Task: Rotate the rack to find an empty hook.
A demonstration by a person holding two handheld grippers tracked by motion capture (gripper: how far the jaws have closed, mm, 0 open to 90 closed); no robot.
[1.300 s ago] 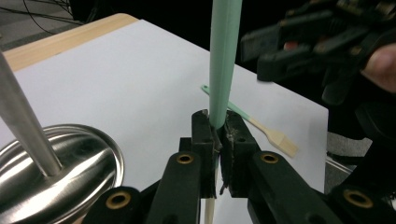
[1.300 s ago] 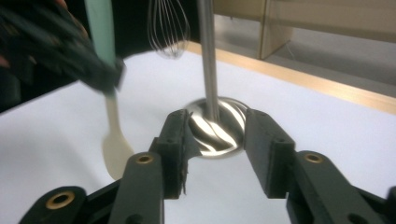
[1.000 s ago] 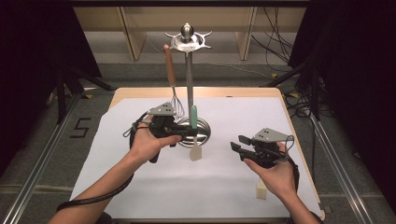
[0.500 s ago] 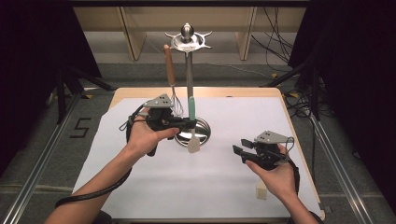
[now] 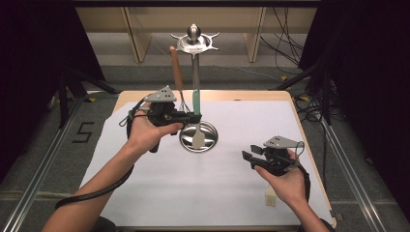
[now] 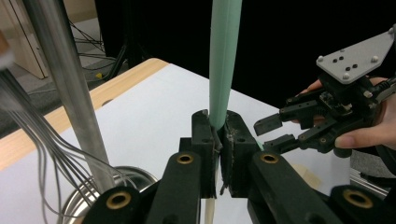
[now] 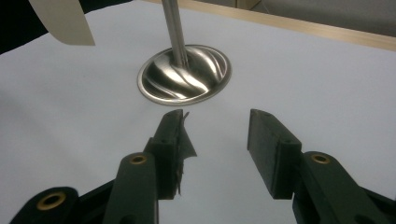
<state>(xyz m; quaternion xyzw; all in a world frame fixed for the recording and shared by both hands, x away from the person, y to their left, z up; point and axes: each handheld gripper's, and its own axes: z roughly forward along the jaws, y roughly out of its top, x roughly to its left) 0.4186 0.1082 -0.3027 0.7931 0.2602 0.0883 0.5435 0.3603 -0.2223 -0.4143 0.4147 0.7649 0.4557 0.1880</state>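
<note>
Smooth mint-green spatula handle (image 6: 223, 60), tapered

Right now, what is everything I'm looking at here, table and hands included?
Utensil stand: one, silver, upright at the table's far middle, round base on the white sheet.
Spatula: one, green handle and cream blade, hanging from the stand.
Whisk: one, brown handle and wire loops, hanging at the stand's left.
Small block: one, cream, near right edge of the table.
Table: one, wooden, covered by a white sheet.
Left gripper: one, black, jaws clamped on the spatula's handle.
Right gripper: one, black, jaws apart over the sheet, holding nothing.
</note>
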